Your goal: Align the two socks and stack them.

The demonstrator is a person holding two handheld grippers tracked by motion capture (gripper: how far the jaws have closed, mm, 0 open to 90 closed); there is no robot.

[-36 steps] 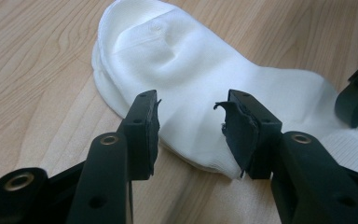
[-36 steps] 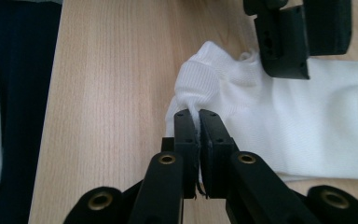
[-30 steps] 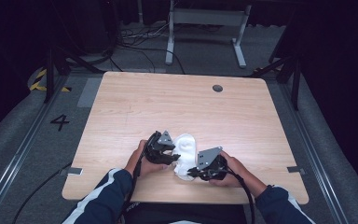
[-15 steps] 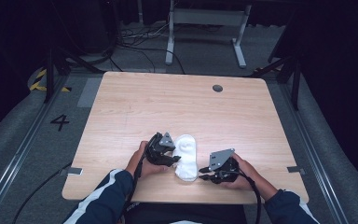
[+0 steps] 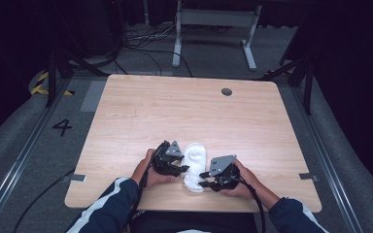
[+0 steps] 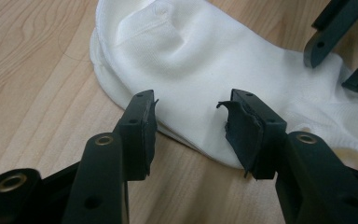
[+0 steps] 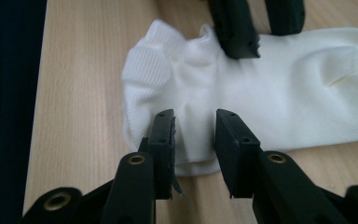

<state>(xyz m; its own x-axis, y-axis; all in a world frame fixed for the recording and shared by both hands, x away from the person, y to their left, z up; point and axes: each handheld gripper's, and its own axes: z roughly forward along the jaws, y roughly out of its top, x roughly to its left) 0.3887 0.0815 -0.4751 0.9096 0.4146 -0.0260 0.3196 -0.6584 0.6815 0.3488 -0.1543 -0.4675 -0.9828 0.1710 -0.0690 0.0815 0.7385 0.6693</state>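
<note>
Right tongs [image 7: 193,140] have just been opening at the sock's [image 7: 279,88] edge; left tongs [image 6: 191,126] apart.

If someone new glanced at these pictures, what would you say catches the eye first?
A white sock lies on the near edge of the wooden table, bright against the dark room. The left gripper and the right gripper flank it, jaws apart at its edges; the right gripper's jaws have just been opening, the ribbed cuff bunched beyond them.
</note>
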